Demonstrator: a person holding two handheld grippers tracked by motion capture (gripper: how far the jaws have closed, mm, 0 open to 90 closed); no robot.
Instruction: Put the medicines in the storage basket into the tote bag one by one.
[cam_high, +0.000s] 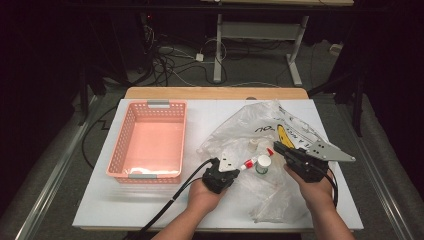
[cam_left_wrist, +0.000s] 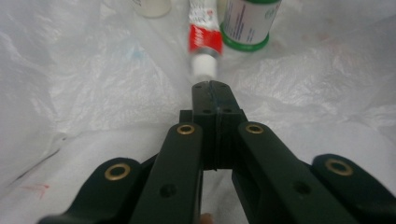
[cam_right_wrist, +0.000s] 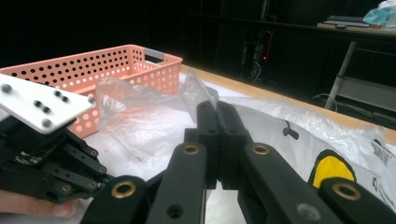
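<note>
The pink basket (cam_high: 150, 142) blocks the left half of the bench (cam_high: 100, 205); bare strips run in front of it and along its left. On the right, the crumpled plastic bag (cam_high: 250, 130) (with a tube (cam_high: 248, 163) and green-lidded bottle (cam_high: 263, 164) inside) crowds the space between both tools.

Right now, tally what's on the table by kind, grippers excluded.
Basket: 1
Plastic bag: 1
Red-and-white tube: 1
Green-capped bottle: 1
Small pale jar: 1
Total: 5
</note>
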